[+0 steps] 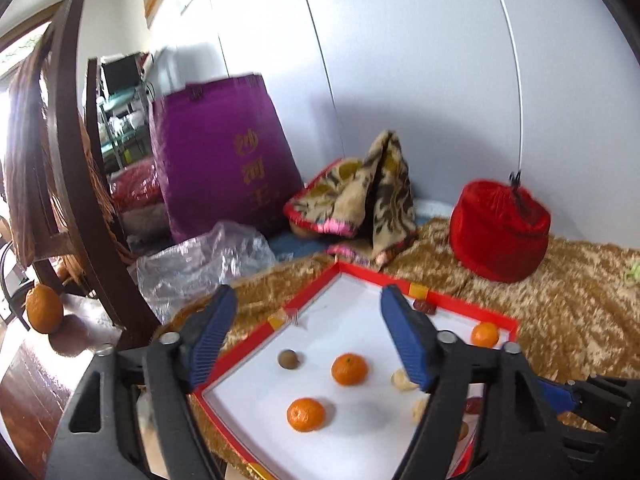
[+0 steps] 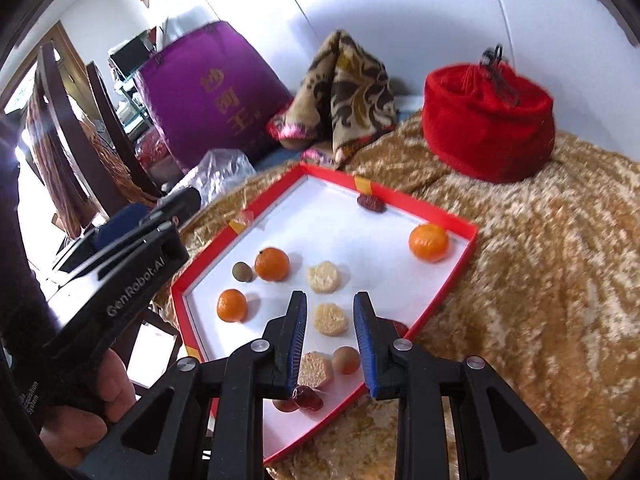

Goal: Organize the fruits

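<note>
Fruit lies scattered in a red-rimmed tray (image 2: 442, 270) on a gold cloth (image 2: 540, 280), under both tongs.

Three mandarins (image 2: 272, 264), three pale peeled pieces (image 2: 323, 277), two brown round fruits (image 2: 242, 271) and perhaps three dark red dates (image 2: 371, 202) show; one date (image 2: 308, 397) is half hidden behind the right gripper (image 2: 330, 346) finger. That gripper's jaws stand slightly apart, holding nothing, above a pale piece. The left gripper (image 1: 306, 336) is spread wide and empty over the tray's near-left corner. Beyond the tongs sit a red pouch (image 2: 490, 120) and a purple bag (image 2: 208, 92).
</note>
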`<state>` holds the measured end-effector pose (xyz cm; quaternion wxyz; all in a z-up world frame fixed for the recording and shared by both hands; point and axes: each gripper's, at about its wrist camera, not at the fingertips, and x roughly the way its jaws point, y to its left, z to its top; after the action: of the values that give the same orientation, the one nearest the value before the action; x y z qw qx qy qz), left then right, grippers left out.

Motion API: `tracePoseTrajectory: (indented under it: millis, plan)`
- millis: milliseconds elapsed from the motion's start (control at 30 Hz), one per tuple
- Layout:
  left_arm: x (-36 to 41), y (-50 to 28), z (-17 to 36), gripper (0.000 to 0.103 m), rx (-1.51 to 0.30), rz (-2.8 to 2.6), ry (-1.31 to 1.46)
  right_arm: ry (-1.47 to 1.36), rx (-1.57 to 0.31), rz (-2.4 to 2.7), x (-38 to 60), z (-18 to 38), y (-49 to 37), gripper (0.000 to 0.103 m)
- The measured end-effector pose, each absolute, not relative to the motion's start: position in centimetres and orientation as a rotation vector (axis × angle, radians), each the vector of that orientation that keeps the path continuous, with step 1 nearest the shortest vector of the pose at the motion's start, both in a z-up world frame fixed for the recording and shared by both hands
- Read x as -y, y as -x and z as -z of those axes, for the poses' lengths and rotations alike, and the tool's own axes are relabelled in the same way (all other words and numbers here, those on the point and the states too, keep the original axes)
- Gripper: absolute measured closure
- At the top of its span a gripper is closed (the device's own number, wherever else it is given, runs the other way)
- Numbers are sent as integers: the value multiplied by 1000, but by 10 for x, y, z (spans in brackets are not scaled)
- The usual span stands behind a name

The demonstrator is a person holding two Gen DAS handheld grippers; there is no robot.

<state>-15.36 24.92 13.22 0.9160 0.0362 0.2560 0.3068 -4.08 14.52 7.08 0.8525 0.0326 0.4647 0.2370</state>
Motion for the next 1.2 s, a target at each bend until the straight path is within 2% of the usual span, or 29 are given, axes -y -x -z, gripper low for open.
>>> tracePoseTrajectory:
  millis: [200,333,433,467,867,1200]
  plan:
    - [-236,160,-149,17,-448,-625,-95,14,-893,-481,-133,-101,62,76]
    - [-230,162,-154,14,-454,-588,-75,56,-863,-473,-126,-113,73,68]
    - [-228,163,-158,7,-448,-591,-69,66,-865,-467,-116,-116,77,66]
    - [-228,163,-160,0,-444,-593,-66,73,-867,-464,-114,-116,78,65]
    - [-221,156,-159,0,-462,-600,-41,277,-812,-441,-97,-112,107,62]
    - [-207,150,-160,0,-466,-584,-54,296,-801,-439,-88,-111,115,62]
